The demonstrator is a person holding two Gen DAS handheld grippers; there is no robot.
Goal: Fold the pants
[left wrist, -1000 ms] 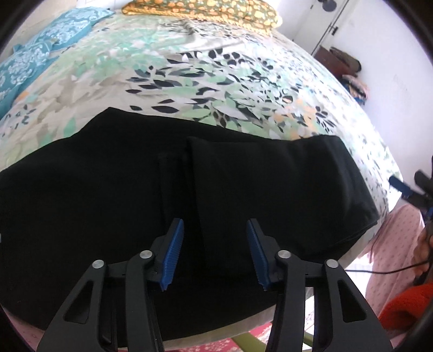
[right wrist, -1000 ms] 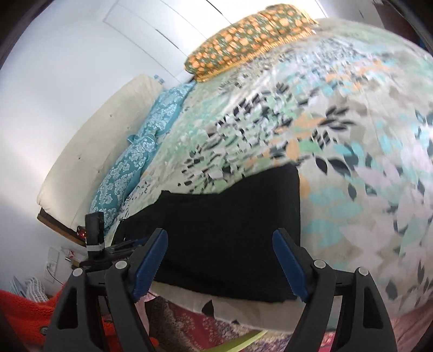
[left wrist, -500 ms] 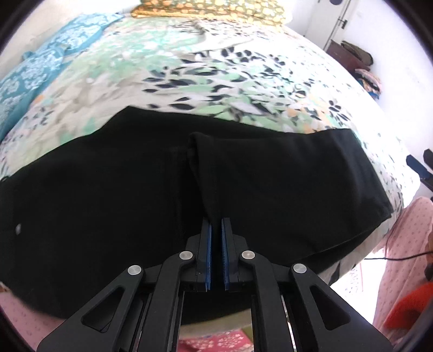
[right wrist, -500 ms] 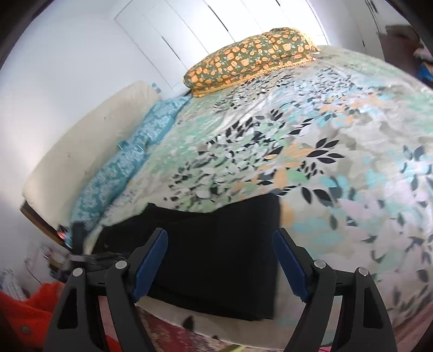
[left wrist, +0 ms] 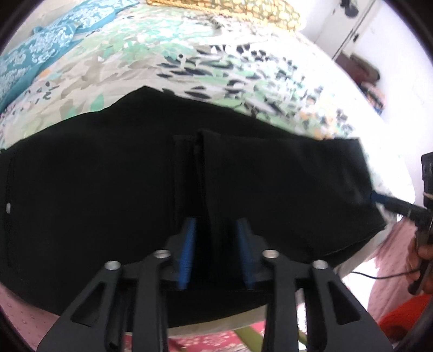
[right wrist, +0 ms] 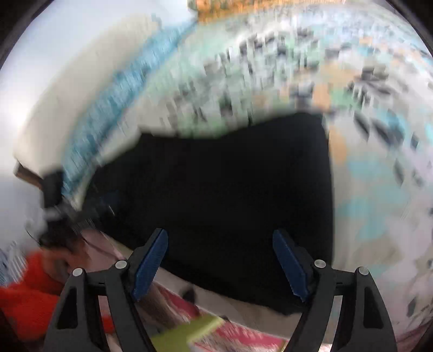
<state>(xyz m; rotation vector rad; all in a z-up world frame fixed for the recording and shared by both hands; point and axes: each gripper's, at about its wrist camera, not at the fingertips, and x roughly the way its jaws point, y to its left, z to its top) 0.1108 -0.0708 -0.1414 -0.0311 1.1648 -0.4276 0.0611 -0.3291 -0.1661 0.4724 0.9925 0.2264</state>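
Black pants [left wrist: 108, 189] lie across the near edge of the bed, folded, with a vertical fold edge running down the middle. My left gripper [left wrist: 216, 251] sits low over the pants at that fold edge, its blue pads a little apart with a ridge of black cloth between them. In the blurred right wrist view the pants [right wrist: 230, 189] fill the centre. My right gripper [right wrist: 220, 265] is wide open above their near edge, holding nothing. It also shows in the left wrist view [left wrist: 397, 208] at the pants' right end.
The bed has a leaf-patterned sheet [left wrist: 216, 59], teal pillows [left wrist: 32, 54] at the left and an orange patterned pillow [left wrist: 230, 10] at the head. A wall and door [left wrist: 351, 27] stand beyond. Pink and red cloth [left wrist: 392, 284] lies below the bed edge.
My left gripper shut at the fold edge half a second ago and has now opened part way. My right gripper has dropped towards the pants' right end, moving fast.
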